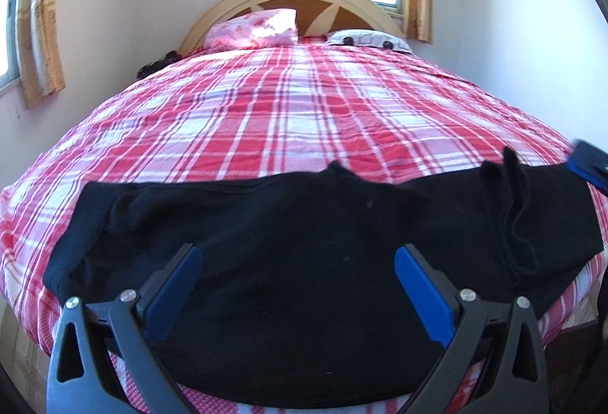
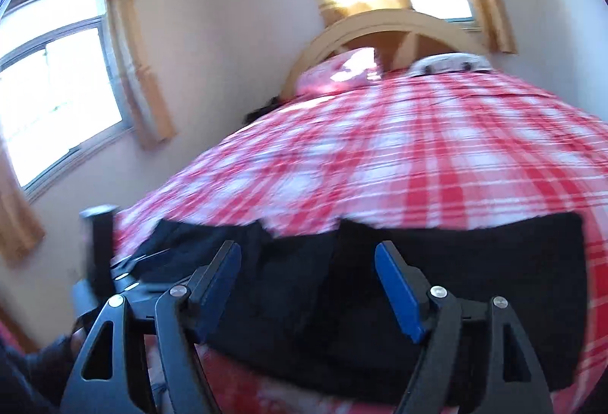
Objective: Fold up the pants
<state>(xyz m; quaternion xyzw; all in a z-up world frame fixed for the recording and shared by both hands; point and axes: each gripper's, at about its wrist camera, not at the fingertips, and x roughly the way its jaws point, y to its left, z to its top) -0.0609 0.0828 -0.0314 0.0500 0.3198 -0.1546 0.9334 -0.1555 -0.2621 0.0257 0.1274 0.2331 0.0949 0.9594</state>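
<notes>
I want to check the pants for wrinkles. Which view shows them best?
The left wrist view: the black pants are sharp, spread across the plaid bedspread, bunched fold at right. The right wrist view shows them motion-blurred.

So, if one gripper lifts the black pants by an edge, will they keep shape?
Probably not. The black pants lie limp on the plaid bedspread, with a soft bunched fold near one end, so they would likely droop. They look light, and may drag rather than slide.
</notes>
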